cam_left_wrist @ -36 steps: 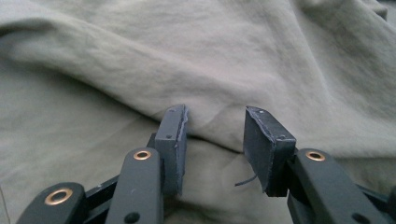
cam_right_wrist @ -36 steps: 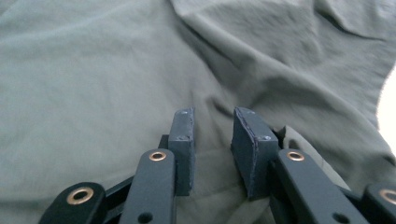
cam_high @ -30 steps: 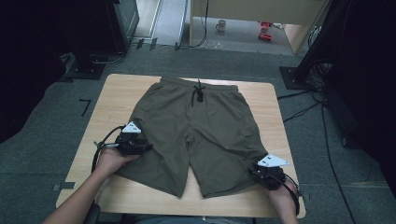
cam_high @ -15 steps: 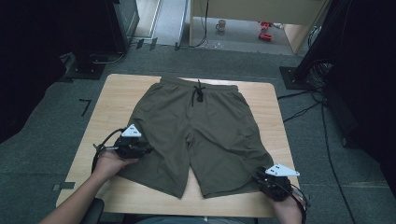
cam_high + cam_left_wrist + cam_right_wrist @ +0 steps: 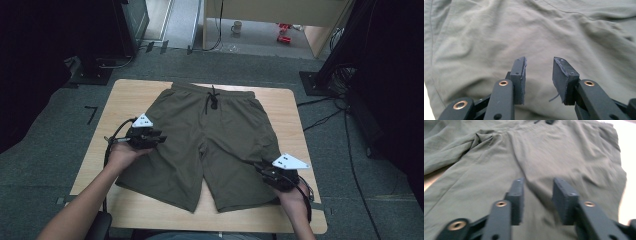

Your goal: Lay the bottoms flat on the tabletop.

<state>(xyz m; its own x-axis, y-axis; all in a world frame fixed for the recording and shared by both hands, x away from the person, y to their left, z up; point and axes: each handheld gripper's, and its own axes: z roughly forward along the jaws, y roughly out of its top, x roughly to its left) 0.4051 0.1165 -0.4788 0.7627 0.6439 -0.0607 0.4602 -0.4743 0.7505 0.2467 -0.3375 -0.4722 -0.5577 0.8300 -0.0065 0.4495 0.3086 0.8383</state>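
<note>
Olive shorts lie flat on the wooden table, waistband and black drawstring at the far side. My left gripper rests at the outer edge of the shorts' left leg. In the left gripper view the left gripper has just been closing a little; a gap remains, with only fabric beneath it. My right gripper sits at the lower outer corner of the right leg. In the right gripper view the right gripper has just been opening and stands apart over the cloth, pinching nothing.
Bare table wood shows left of the shorts and along the near edge. Cables run over the grey floor to the right. Black stands and a wooden desk lie beyond the table.
The left hand slid farther up the table along the left leg. The right hand dipped toward the near edge, then came back and rose at the right leg's corner.
</note>
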